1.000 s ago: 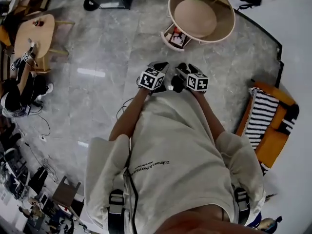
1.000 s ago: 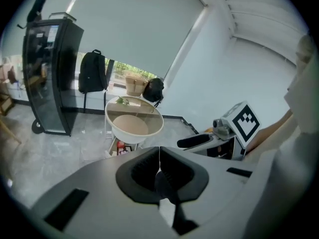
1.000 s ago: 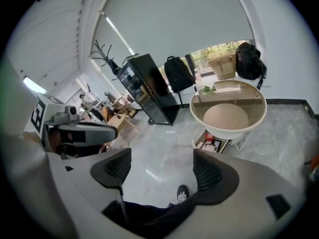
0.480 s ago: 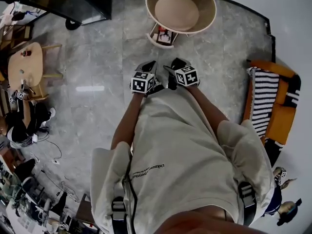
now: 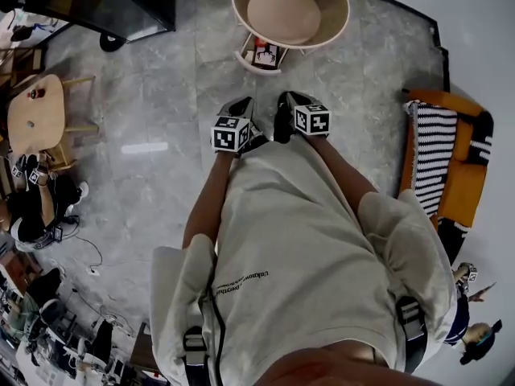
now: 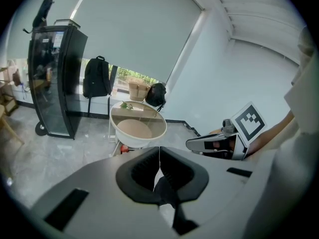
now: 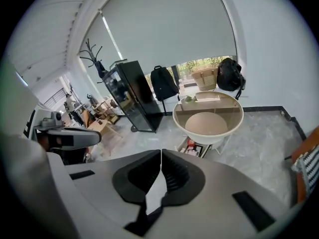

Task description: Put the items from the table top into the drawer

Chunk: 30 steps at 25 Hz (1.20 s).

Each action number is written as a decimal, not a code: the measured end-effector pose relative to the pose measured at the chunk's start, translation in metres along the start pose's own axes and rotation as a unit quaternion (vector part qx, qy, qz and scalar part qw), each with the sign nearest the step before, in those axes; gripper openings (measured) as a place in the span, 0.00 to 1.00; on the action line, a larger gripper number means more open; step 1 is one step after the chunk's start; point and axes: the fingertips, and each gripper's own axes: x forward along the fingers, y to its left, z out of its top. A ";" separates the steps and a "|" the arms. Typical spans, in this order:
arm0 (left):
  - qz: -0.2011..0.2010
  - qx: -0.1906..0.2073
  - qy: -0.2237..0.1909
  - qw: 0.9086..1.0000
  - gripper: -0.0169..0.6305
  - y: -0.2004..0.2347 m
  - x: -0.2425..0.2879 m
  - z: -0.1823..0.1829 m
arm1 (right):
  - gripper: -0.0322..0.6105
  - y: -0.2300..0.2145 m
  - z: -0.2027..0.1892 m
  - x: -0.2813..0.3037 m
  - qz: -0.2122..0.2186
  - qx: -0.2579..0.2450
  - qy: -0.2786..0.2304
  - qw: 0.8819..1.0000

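Hovering over open floor (image 5: 161, 95) before table (image 5: 236, 16): left gripper (image 5: 244, 105) closed, right gripper (image 5: 286, 103) just closed, both empty.

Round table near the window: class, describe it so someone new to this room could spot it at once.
Find the big grey roller blind on the far wall, then the tall black cabinet below it. Beside that stands the round cream-rimmed table. Only it has a clear top over a tan shelf, with an open drawer at its foot.
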 end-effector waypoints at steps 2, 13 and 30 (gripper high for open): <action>0.000 -0.001 0.001 1.000 0.06 0.001 -0.002 -0.002 | 0.11 0.001 -0.002 0.000 -0.003 0.001 0.002 1.000; 0.008 0.007 -0.004 1.000 0.06 0.000 -0.003 -0.007 | 0.10 0.006 -0.008 -0.001 0.006 -0.010 0.008 1.000; 0.017 -0.013 -0.018 1.000 0.06 0.015 -0.007 -0.002 | 0.10 0.018 0.004 0.009 0.019 -0.034 0.009 0.999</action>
